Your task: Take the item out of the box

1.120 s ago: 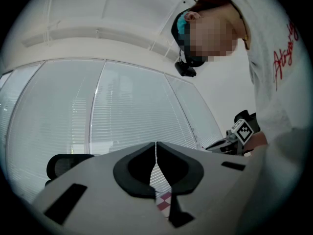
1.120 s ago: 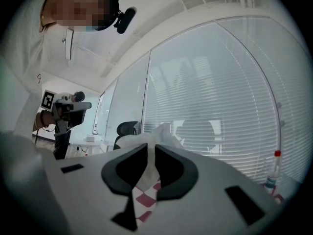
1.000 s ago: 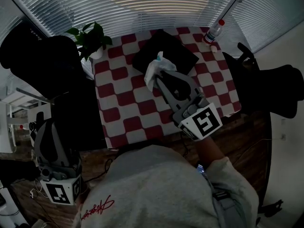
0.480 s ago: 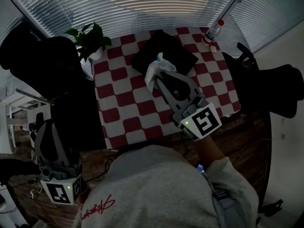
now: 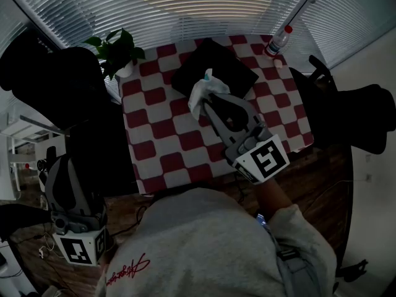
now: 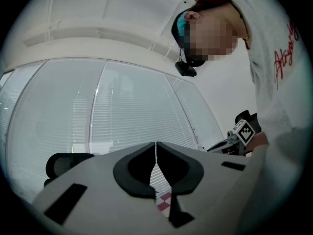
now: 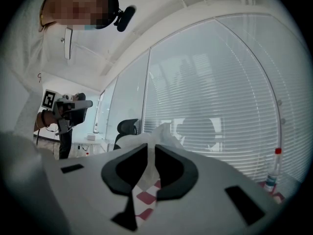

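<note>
A black box (image 5: 216, 67) lies at the far middle of the red-and-white checked table (image 5: 161, 147). A crumpled white tissue (image 5: 201, 94) hangs over the table just in front of the box, pinched in my right gripper (image 5: 207, 104). In the right gripper view the tissue (image 7: 152, 138) bulges above the nearly closed jaws of the right gripper (image 7: 149, 153) and runs down between them. My left gripper (image 5: 62, 172) hangs low at the left, off the table, beside the person's body. Its jaws meet at the tips in the left gripper view, at the left gripper (image 6: 156, 151), with nothing between them.
A potted green plant (image 5: 117, 51) stands at the table's far left corner. A clear bottle with a red cap (image 5: 279, 40) stands at the far right corner. Black office chairs (image 5: 55, 85) flank the table. Window blinds (image 5: 185, 5) run behind it.
</note>
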The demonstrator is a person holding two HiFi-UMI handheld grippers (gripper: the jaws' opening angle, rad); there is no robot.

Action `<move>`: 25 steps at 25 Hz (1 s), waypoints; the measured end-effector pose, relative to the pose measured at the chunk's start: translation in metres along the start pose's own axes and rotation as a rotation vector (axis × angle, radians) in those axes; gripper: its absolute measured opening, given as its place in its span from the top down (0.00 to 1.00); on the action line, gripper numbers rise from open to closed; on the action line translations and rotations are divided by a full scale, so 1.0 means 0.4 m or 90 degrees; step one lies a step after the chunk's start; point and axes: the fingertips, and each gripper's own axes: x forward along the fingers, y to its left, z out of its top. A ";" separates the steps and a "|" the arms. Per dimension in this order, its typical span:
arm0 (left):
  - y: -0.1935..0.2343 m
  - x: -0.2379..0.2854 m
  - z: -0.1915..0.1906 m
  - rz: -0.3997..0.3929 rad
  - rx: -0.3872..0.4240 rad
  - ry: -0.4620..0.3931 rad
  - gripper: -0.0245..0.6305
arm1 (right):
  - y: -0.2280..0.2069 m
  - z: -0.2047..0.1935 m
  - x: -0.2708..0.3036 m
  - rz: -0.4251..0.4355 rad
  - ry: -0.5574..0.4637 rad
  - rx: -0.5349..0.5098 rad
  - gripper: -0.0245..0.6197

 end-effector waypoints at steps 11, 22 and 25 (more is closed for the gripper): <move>-0.001 -0.005 0.001 0.004 -0.003 -0.005 0.93 | 0.002 0.012 -0.003 0.000 -0.005 -0.010 0.88; 0.005 -0.009 -0.008 0.010 -0.006 -0.003 0.93 | 0.003 0.021 -0.005 0.002 -0.007 -0.020 0.88; 0.007 -0.009 -0.008 0.012 -0.008 -0.007 0.93 | 0.005 0.021 -0.003 0.004 -0.006 -0.024 0.88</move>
